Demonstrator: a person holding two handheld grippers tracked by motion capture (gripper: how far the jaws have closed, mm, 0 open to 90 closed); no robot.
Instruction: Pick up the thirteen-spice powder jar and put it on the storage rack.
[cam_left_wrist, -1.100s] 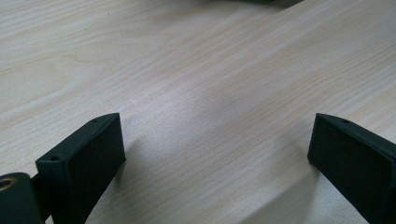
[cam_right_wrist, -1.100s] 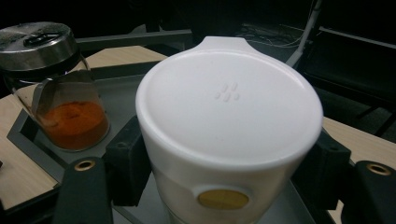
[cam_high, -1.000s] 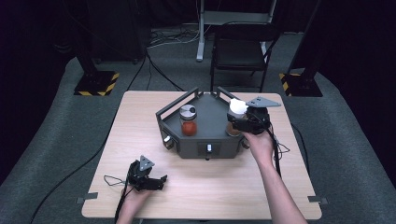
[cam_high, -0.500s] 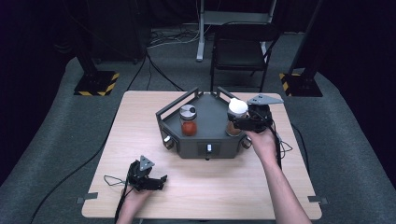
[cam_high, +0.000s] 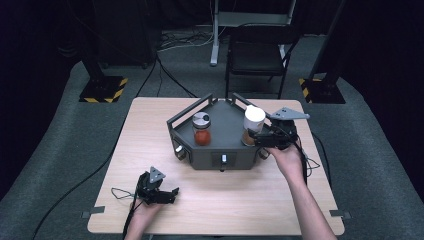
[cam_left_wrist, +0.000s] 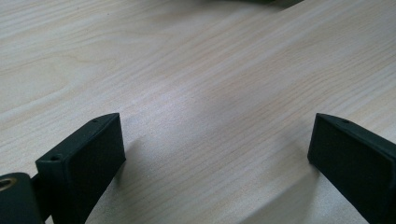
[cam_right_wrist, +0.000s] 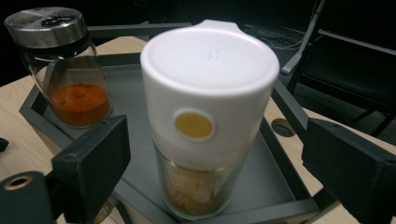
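While parked low on the desk (cam_high: 125, 135), left hand-held gripper (cam_high: 172, 192): jaws apart, nothing between | right hand-held gripper (cam_high: 255, 135): jaws spread either side of white-capped jar (cam_right_wrist: 205, 116), not clamped | jar upright in tray (cam_high: 220, 112), right side | red jar (cam_high: 201, 128) left

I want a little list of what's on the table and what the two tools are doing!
Table: light wood
Tray: dark grey, at the far middle of the table
Red jar: metal lid, upright in the tray, left part
White-cap jar: upright in the tray, right part, pale filling
Right tool: open, one jaw on each side of the white-cap jar, not touching it
Left tool: open, low over bare table near the front left, nothing between its jaws
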